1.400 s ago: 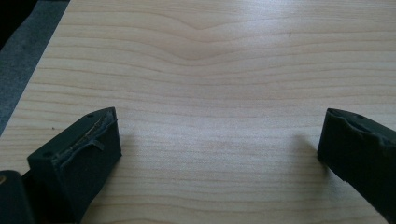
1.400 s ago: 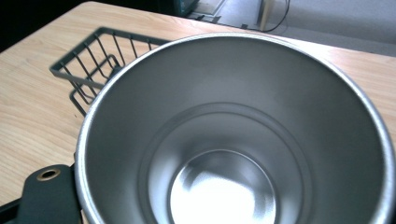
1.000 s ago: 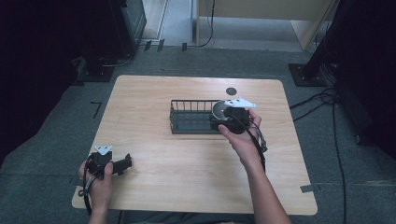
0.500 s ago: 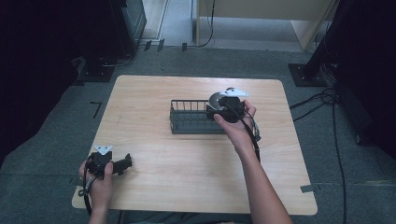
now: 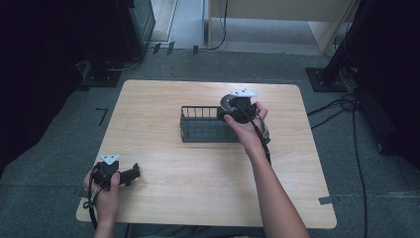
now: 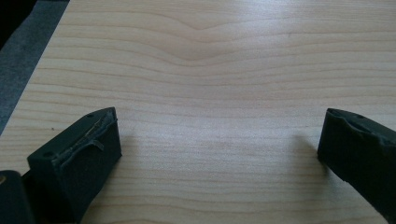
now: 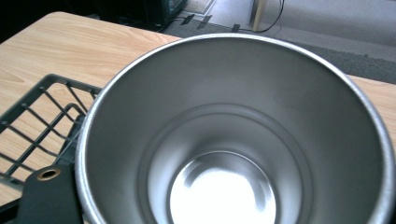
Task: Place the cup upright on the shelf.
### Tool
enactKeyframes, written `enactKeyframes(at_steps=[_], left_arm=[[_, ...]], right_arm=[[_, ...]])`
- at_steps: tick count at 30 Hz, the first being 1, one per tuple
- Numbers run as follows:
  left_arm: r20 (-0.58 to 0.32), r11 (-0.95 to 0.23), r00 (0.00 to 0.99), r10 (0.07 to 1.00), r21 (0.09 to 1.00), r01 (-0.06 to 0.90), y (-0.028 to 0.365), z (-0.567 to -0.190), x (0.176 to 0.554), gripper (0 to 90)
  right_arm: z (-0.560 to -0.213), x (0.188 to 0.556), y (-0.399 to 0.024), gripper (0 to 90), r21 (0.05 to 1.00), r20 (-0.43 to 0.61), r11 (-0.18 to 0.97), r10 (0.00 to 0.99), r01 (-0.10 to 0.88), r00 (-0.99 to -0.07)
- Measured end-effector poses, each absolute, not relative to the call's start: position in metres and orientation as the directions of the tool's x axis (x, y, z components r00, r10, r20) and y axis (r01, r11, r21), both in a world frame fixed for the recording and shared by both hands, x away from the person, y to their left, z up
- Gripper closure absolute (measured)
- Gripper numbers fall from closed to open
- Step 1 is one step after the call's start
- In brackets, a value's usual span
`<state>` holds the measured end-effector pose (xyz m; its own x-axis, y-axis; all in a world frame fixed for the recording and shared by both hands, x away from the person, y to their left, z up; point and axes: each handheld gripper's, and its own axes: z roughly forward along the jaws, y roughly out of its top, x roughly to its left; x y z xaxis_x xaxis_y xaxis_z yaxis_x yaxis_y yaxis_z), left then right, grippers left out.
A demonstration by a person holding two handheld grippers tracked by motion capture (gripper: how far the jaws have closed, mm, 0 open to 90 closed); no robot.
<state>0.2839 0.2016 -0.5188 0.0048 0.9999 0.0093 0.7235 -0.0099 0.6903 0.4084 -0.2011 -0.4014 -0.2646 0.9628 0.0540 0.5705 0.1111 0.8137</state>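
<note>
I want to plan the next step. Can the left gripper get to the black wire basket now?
Probably yes: the left gripper is open, and bare table lies between it and the basket.

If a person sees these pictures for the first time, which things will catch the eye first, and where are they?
First comes the shiny steel cup, its open mouth very close in the right gripper view; in the high view it sits at the right end of the dark wire basket in the middle of the light wooden table, under the right gripper. Next is the left gripper, near the table's front left corner, its jaws wide apart over bare wood.
</note>
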Motion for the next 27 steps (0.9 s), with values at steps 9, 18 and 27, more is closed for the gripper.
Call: enactKeyframes(at_steps=[9, 18, 27], left_arm=[[0.009, -0.01, 0.005, 1.0, 0.69, 0.723, 0.202, -0.519, 0.284, 0.0], [0.01, -0.009, 0.004, 1.0, 0.69, 0.724, 0.201, -0.519, 0.284, 0.0], [0.01, -0.01, 0.004, 1.0, 0.69, 0.724, 0.201, -0.519, 0.284, 0.0]], right_arm=[[-0.417, 0.419, -0.195, 16.7, 0.799, 0.056, 0.113, 0.964, 0.591, -0.261], [-0.428, 0.422, -0.188, 16.7, 0.775, 0.06, 0.124, 0.961, 0.619, -0.268], [-0.437, 0.421, -0.186, 16.6, 0.744, 0.052, 0.152, 0.957, 0.651, -0.284]])
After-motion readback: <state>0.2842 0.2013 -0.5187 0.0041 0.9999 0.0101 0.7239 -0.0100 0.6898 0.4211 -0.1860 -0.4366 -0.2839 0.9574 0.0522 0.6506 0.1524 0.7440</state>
